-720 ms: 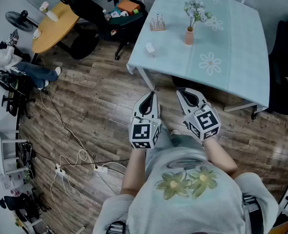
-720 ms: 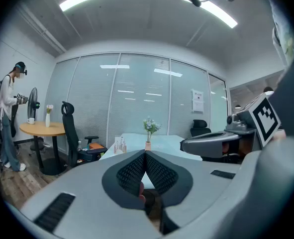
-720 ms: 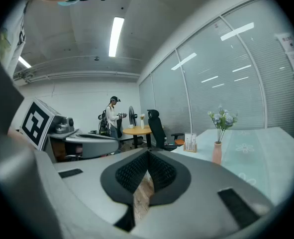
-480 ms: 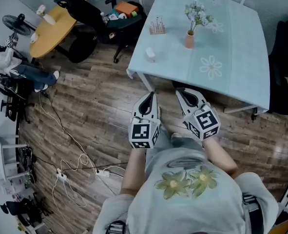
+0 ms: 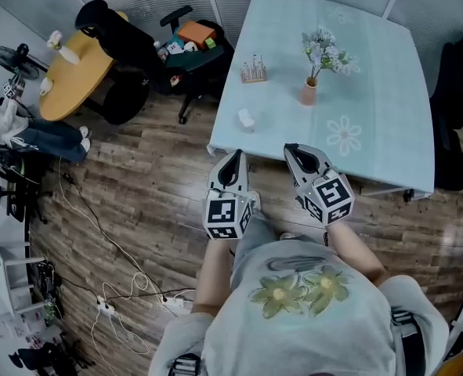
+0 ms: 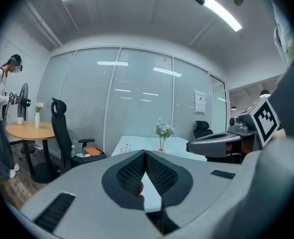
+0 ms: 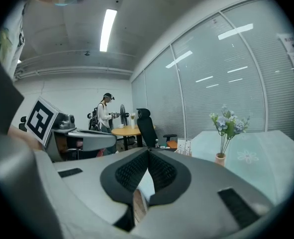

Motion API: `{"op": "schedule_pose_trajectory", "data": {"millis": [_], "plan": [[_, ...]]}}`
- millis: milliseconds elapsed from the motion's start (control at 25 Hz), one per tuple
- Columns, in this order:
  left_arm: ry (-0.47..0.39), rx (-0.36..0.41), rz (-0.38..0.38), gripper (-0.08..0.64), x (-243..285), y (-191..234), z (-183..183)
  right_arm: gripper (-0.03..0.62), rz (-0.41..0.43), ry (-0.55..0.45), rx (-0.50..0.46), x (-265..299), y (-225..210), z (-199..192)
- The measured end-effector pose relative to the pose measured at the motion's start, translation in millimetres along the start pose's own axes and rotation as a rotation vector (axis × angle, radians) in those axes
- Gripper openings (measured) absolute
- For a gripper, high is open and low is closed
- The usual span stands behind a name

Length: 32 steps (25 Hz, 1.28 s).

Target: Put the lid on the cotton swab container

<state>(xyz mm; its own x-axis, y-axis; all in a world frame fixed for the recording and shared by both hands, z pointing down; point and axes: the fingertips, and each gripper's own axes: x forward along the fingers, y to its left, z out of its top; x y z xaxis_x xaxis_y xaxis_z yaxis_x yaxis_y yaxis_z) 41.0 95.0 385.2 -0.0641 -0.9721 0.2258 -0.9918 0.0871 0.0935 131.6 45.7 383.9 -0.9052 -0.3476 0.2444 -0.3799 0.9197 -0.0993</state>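
The cotton swab container (image 5: 253,69) is a small clear box of upright swabs on the pale blue table (image 5: 372,69), far left side. It also shows small in the left gripper view, as the container (image 6: 125,148), and in the right gripper view, as the container (image 7: 184,146). A small white object (image 5: 247,118), perhaps the lid, lies nearer the table's front left corner. My left gripper (image 5: 233,163) and right gripper (image 5: 297,156) hover side by side at the table's near edge. Both are shut and hold nothing. The left gripper (image 6: 146,156) and right gripper (image 7: 147,155) point over the table.
A pink vase of flowers (image 5: 309,91) stands mid-table. Black office chairs (image 5: 192,45) and a round wooden table (image 5: 73,73) stand to the left, with a person (image 7: 106,113) near a fan. Cables (image 5: 113,249) trail over the wooden floor. Another dark chair (image 5: 450,116) is on the right.
The view has moved forward toward the blue table. Both grippers, earlier over the floor short of it, now reach its near edge. Their jaws stay shut.
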Motion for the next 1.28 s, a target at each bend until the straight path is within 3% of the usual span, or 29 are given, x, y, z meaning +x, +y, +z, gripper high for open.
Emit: {"op": "schedule_pose_trajectory", "data": {"millis": [200,320,560,720,1040,1280], "plan": [[0.004,-0.002,-0.03,0.005,31,29,8,0.0,-0.033,-0.003,-0.007,37,-19,14],[0.013,0.015,-0.098,0.075,46,37,12,0.058,-0.046,-0.006,0.003,56,-28,21],[0.05,0.069,-0.251,0.287,76,47,11,0.166,-0.063,-0.01,0.067,88,-47,25],[0.114,0.107,-0.329,0.377,96,57,-2,0.189,-0.085,-0.019,0.102,106,-61,25],[0.22,0.203,-0.425,0.388,126,75,-39,0.189,-0.141,0.002,0.143,135,-78,10],[0.311,0.287,-0.541,0.39,138,75,-76,0.189,-0.205,0.037,0.183,148,-88,-13]]}}
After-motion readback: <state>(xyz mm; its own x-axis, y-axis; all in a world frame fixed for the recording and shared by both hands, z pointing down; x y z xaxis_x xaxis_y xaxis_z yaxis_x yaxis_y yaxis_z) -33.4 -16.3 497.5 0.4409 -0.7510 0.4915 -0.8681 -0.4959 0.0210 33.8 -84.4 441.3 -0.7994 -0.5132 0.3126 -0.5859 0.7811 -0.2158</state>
